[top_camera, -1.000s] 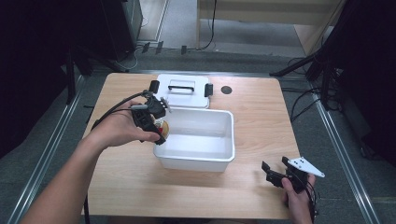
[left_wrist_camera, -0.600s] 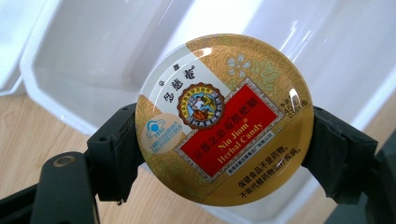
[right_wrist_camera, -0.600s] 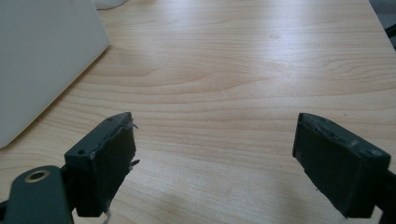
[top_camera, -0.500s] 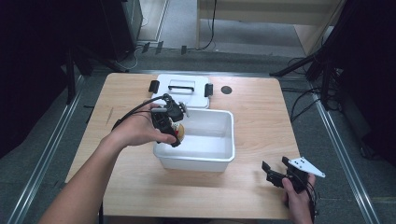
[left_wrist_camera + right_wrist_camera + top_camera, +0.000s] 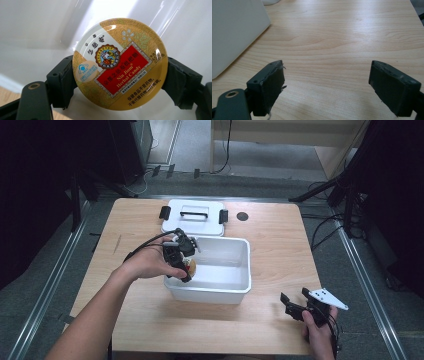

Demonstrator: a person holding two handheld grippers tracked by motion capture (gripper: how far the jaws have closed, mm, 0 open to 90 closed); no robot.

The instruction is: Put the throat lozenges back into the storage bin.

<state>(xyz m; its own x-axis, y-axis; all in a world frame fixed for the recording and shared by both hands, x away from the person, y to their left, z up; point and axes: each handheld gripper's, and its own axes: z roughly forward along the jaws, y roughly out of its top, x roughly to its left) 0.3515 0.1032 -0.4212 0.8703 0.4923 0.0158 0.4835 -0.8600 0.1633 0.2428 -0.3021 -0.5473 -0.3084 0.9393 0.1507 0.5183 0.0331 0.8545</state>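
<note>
Round, glossy candy tin [image 5: 119, 63]: lid is patterned in gold and ochre, with a cream-white segment at upper left, pale floral motifs at upper right, and a red rectangular label lettered in white. A small multicoloured emblem with a dark scalloped border is set above the label; a pale peach patch with a blue mark is seen at left.

Rectangular plastic bin [image 5: 240, 286]: plain white throughout. Flat plastic lid [image 5: 195, 223]: white, with black clips at both ends.

Left tongs [image 5: 119, 82] and right tongs [image 5: 327, 86]: matte black.

Wooden surface [image 5: 342, 37]: light tan, fine wavy grain.
</note>
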